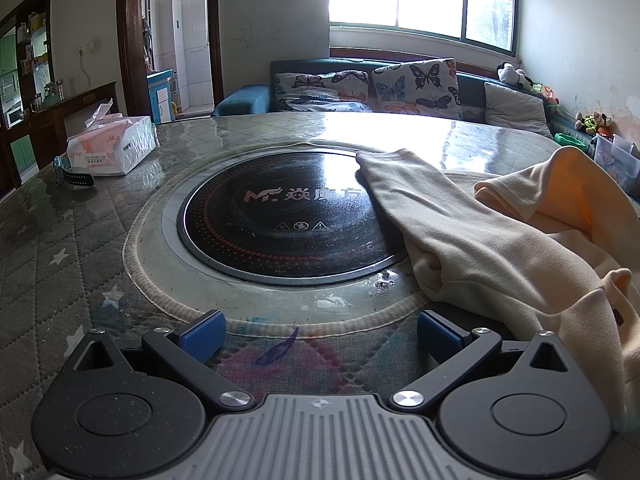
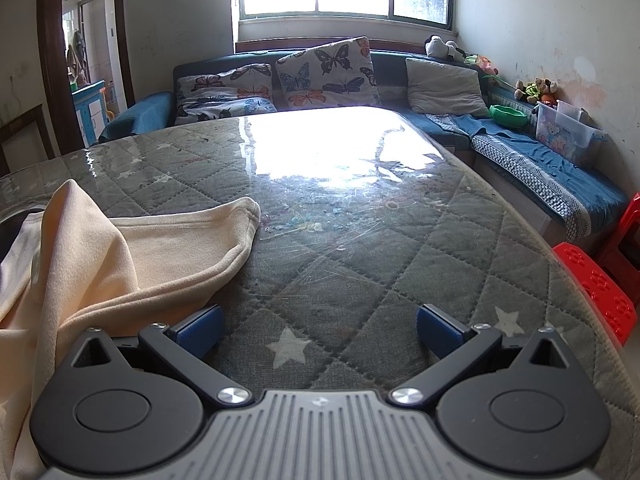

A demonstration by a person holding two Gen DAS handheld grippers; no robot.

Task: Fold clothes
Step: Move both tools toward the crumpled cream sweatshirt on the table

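A cream garment (image 1: 492, 248) lies crumpled on the table at the right of the left wrist view, one sleeve reaching over the black hob. It also shows at the left of the right wrist view (image 2: 120, 264), a sleeve end pointing right. My left gripper (image 1: 320, 334) is open and empty, low over the table, with the garment just to its right. My right gripper (image 2: 320, 332) is open and empty, with the garment touching or just beside its left finger.
A round black induction hob (image 1: 280, 224) is set in the quilted, plastic-covered table (image 2: 360, 220). A tissue box (image 1: 116, 144) and a watch (image 1: 76, 176) lie at the far left. A sofa with butterfly cushions (image 2: 320, 72) stands behind; red stools (image 2: 600, 292) stand at the right.
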